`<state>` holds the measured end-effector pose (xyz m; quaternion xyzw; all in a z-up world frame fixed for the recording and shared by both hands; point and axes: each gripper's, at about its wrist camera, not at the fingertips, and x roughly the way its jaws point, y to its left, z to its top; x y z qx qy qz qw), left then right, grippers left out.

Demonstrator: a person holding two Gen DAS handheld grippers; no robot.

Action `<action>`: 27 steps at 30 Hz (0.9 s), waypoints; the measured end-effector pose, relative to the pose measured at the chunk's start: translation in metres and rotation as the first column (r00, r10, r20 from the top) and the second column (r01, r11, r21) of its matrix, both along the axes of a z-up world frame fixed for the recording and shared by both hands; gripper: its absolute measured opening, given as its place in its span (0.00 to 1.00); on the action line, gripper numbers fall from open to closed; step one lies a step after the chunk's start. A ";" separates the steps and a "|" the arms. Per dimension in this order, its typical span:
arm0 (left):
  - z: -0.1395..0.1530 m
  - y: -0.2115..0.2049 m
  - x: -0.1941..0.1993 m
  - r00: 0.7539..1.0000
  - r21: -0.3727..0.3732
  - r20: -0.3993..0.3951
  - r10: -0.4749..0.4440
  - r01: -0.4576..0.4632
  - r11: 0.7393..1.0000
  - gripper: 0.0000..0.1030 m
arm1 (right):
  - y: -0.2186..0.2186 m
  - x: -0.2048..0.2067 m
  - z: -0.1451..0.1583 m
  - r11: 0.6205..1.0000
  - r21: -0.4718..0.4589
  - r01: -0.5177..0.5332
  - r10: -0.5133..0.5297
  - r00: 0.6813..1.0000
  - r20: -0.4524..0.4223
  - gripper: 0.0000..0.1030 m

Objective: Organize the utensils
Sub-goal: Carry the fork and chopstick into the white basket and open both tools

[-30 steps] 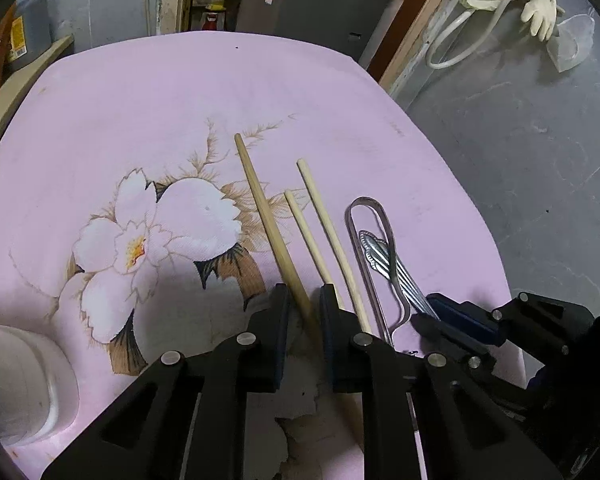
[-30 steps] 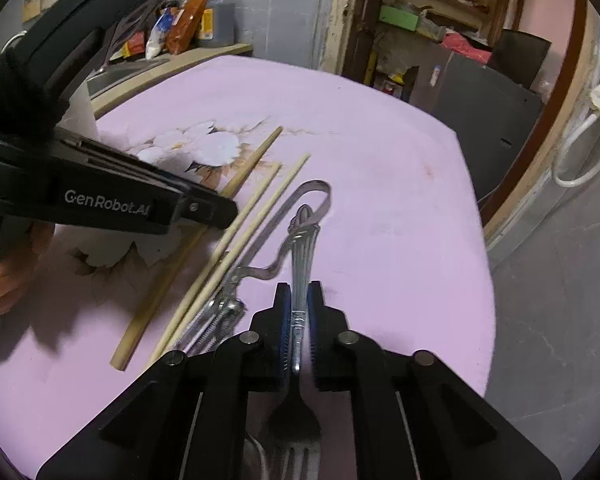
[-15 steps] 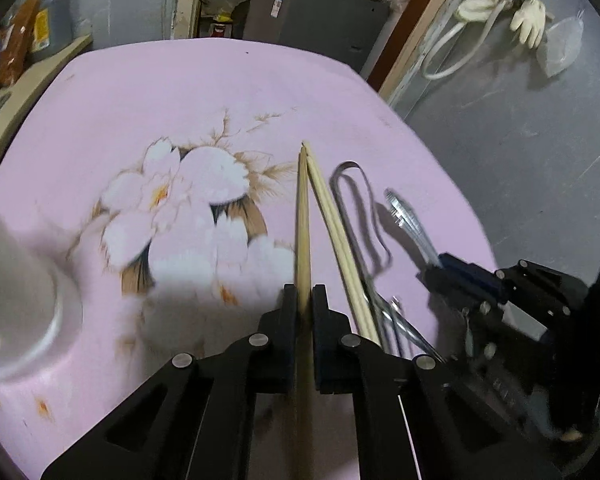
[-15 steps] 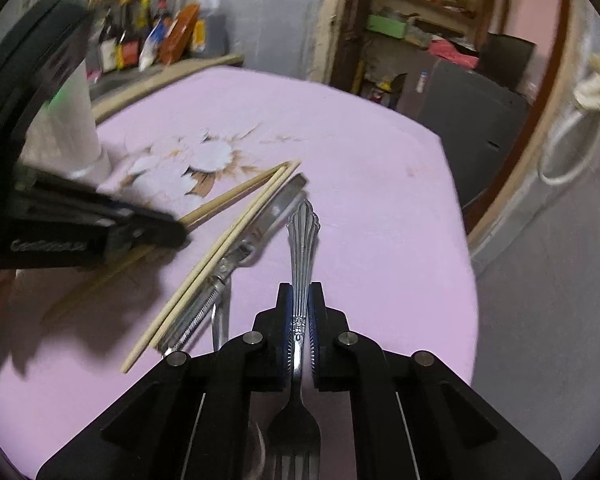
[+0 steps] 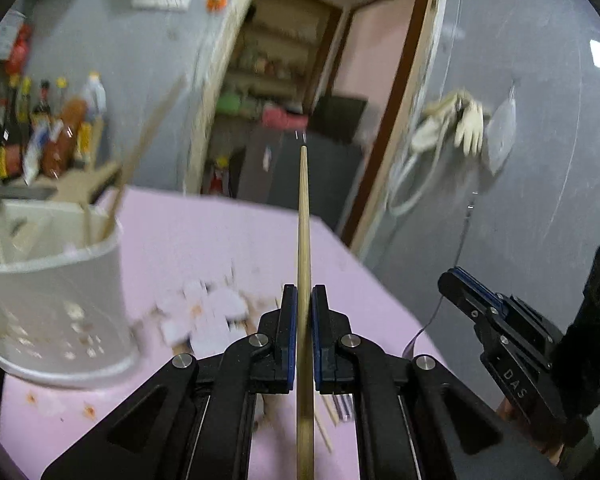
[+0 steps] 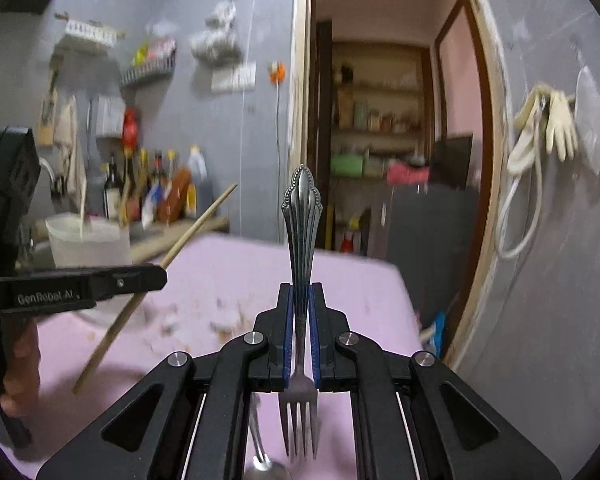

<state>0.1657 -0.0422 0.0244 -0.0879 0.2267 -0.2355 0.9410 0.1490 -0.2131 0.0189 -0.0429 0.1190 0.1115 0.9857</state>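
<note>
My left gripper [image 5: 303, 300] is shut on a long wooden chopstick [image 5: 303, 216] and holds it in the air, tip pointing away. It also shows in the right wrist view [image 6: 198, 224], held by the left gripper [image 6: 156, 276]. My right gripper [image 6: 300, 300] is shut on a metal fork [image 6: 301, 216], ornate handle up, tines toward the camera. It shows in the left wrist view at the right [image 5: 456, 280]. A white perforated utensil holder [image 5: 56, 300] with several sticks in it stands on the pink table at the left.
The pink flowered tablecloth [image 5: 204, 240] covers the table. More chopsticks [image 5: 324, 420] and a spoon [image 6: 264, 464] lie on it below the grippers. Bottles [image 5: 52, 136] stand on a counter at the back left. A doorway and grey wall are beyond.
Both grippers have lifted and tilted up, carrying the chopstick and the fork off the table. The utensil holder has come into view on the left.
</note>
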 end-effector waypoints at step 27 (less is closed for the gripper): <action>0.094 0.192 0.022 0.849 -0.248 0.277 0.450 -0.389 0.887 0.04 | 0.133 0.063 0.094 0.888 0.324 -0.326 0.246 0.932 0.266 0.04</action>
